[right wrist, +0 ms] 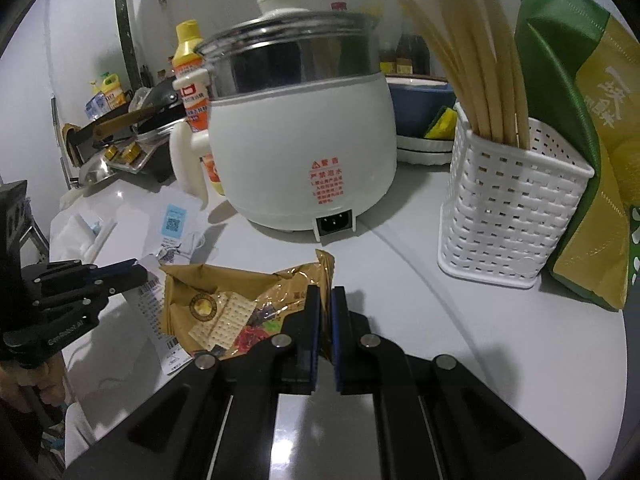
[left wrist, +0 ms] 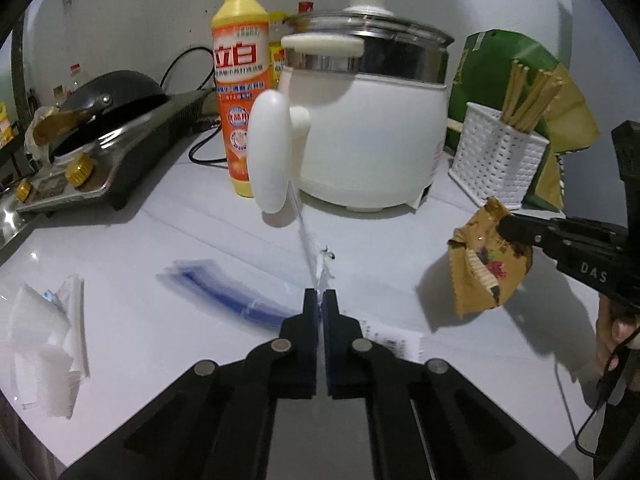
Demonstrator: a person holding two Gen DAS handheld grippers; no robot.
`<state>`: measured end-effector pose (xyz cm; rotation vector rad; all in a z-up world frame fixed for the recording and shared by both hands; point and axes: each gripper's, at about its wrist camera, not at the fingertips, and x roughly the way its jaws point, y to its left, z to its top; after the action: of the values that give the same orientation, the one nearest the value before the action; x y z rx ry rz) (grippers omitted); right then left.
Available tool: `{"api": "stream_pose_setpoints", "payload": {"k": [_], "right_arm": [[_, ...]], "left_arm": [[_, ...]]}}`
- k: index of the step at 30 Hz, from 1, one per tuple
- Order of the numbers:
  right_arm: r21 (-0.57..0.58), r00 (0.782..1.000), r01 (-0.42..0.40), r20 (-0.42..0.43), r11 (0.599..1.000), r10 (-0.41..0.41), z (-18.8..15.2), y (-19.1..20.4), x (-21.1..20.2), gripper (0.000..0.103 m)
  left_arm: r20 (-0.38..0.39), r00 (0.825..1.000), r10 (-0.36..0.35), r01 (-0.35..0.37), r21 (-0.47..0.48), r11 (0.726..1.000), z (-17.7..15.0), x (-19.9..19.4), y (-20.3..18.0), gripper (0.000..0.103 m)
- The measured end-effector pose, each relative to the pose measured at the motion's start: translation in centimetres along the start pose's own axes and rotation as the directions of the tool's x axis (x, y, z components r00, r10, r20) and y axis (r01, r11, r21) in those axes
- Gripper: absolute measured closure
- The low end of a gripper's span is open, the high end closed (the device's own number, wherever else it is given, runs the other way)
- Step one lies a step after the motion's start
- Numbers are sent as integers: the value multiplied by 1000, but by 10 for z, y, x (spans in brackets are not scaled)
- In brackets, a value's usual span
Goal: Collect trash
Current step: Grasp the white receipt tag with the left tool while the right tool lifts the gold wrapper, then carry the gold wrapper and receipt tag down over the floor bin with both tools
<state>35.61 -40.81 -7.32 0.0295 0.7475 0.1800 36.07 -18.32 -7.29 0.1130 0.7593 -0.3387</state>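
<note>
My left gripper (left wrist: 320, 296) is shut on a thin white paper receipt (left wrist: 306, 240), which I see edge-on rising from between the pads. In the right wrist view the same receipt (right wrist: 154, 308) hangs as a long printed strip from the left gripper (right wrist: 142, 270). My right gripper (right wrist: 325, 292) is shut on a crumpled brown cracker wrapper (right wrist: 224, 304) and holds it above the white counter. From the left wrist view the wrapper (left wrist: 480, 272) dangles from the right gripper (left wrist: 502, 226). Crumpled tissues (left wrist: 44, 332) and a blurred blue plastic wrapper (left wrist: 224, 292) lie on the counter.
A white electric pot (left wrist: 360, 128) stands at the back centre, with an orange dish-soap bottle (left wrist: 240, 80) to its left. A white chopstick basket (left wrist: 496, 152) and a green-yellow bag (left wrist: 520, 72) sit at the right. A stove with a pan (left wrist: 100, 120) fills the left.
</note>
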Motion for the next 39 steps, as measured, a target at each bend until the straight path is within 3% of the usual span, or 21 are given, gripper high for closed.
{"api": "stream_pose_setpoints", "payload": {"k": [21,39], "right_arm": [[-76,993,-40,111,996,49,7,55,-70,98],[-180,985,-100,122,978,123,-4,134,-97,99]], "left_arm": [[166,985,52,-48,-29,998,-11,-109,27,102],[222,967,126,-105,-105,989,-61,-190,65,102]]}}
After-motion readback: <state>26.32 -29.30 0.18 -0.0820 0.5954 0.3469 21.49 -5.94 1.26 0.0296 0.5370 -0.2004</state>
